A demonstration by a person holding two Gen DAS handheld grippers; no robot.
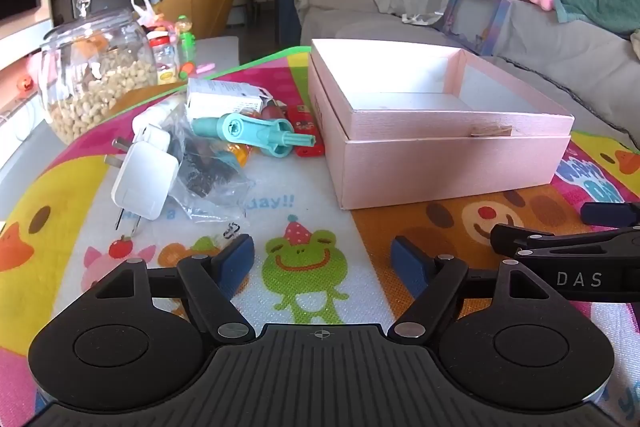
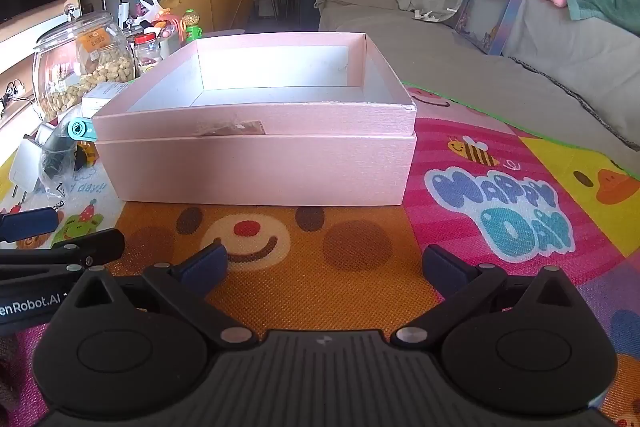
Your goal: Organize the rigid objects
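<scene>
Starting at the far left ahead of the left gripper (image 1: 322,263), a glass jar (image 1: 98,71) of nuts stands well beyond reach and looks heavy and breakable, so it is best left alone. Nearer, ahead and to the left of that gripper's left finger, lies a white charger (image 1: 144,181) with its prongs toward the tongs; I judge it light, stiff and smooth, and best pinched across its flat faces near the middle, not by the prongs. Just right of it, touching, sits a crinkled clear bag (image 1: 208,167) with dark contents, soft and slippery, likely to slide out of the pads unless the lump inside is caught. Behind the bag rest a small white carton (image 1: 224,99), a teal plastic tool (image 1: 256,133) and a red flat piece (image 1: 306,131); the teal tool seems rigid and light, and its narrow barrel offers the surest hold. Ahead and to the right of the left gripper stands the pink box (image 1: 444,163), open-topped and, so far as both views show, with nothing in it; from the right gripper (image 2: 324,265) it sits straight ahead, near but apart. It is stiff card, too wide to span, so I would treat it as the receiver. Both tongs are released, jaws spread wide with nothing between the pads, hovering over the cartoon mat (image 2: 500,211), the right one showing beside the left at the edge of each view.
</scene>
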